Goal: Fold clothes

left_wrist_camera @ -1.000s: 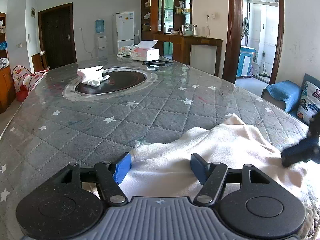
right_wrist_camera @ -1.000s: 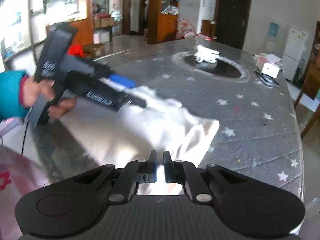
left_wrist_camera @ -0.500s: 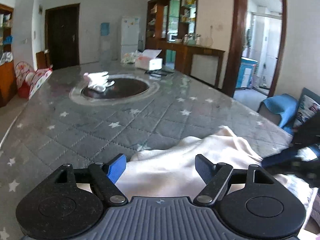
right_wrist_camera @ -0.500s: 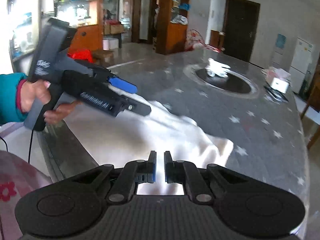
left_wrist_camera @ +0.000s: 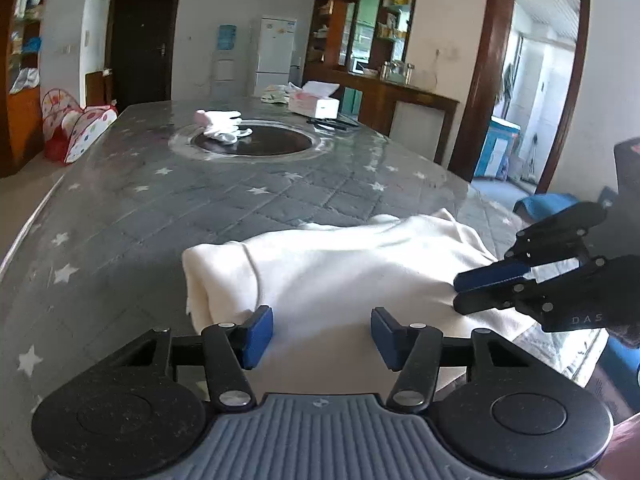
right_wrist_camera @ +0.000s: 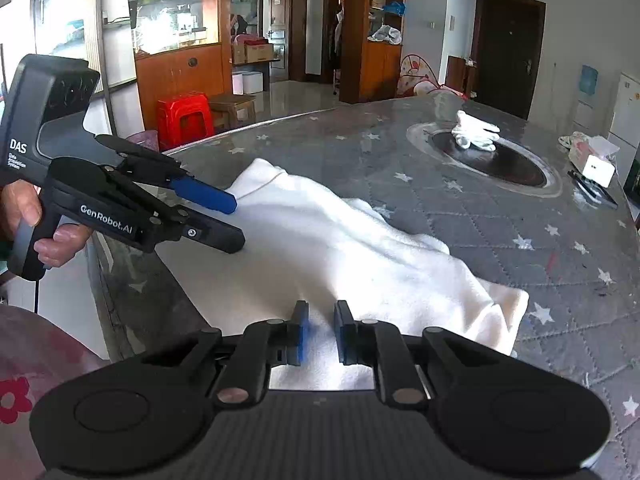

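A cream-white garment (left_wrist_camera: 340, 268) lies partly folded on the near end of the grey star-quilted table (left_wrist_camera: 200, 208); it also shows in the right wrist view (right_wrist_camera: 340, 248). My left gripper (left_wrist_camera: 322, 336) is open just above the garment's near edge, holding nothing; from the right wrist view it (right_wrist_camera: 236, 220) hovers over the garment's left side. My right gripper (right_wrist_camera: 320, 332) has its jaws a small way apart over the garment's near edge, and no cloth shows between them. In the left wrist view it (left_wrist_camera: 456, 292) touches the garment's right side.
White gloves (left_wrist_camera: 222, 124) lie on a dark round inset (left_wrist_camera: 272, 142) mid-table. A tissue box (left_wrist_camera: 314, 104) and dark flat items sit at the far end. A red stool (right_wrist_camera: 184, 120), cabinets and a blue seat (left_wrist_camera: 548, 202) stand around the table.
My right gripper's jaws have parted from nearly shut to a small gap. The left gripper has risen and pulled back. The garment now lies bunched with a folded left edge.
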The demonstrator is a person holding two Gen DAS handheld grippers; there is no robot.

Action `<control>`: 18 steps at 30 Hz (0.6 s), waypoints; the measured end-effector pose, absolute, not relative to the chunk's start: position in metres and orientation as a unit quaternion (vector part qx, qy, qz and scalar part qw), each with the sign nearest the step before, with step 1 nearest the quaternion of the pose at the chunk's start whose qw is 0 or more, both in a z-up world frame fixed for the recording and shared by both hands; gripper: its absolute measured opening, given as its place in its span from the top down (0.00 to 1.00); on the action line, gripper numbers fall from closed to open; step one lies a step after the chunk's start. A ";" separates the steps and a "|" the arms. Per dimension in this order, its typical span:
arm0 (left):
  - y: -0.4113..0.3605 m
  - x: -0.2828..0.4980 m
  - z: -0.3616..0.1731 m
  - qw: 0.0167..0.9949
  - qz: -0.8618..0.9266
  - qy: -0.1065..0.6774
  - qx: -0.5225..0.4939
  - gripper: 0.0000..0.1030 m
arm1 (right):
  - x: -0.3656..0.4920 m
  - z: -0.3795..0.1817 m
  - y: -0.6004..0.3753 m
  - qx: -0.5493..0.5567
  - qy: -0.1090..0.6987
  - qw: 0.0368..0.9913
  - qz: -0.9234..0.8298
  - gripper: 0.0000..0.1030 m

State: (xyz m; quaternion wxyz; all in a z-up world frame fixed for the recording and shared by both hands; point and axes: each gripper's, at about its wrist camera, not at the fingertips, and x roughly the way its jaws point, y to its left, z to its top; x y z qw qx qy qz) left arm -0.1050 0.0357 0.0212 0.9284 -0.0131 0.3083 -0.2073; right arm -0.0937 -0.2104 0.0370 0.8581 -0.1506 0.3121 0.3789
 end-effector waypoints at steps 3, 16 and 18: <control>0.040 -0.104 0.020 0.929 -0.204 0.309 -0.026 0.47 | -0.093 0.036 -0.211 -0.154 0.316 0.858 0.375 0.83; 0.054 -0.081 0.021 0.930 -0.185 0.310 -0.065 0.47 | -0.082 0.041 -0.216 -0.124 0.315 0.868 0.364 0.82; 0.059 -0.080 0.015 0.928 -0.183 0.316 -0.072 0.48 | -0.079 0.036 -0.217 -0.121 0.323 0.867 0.359 0.81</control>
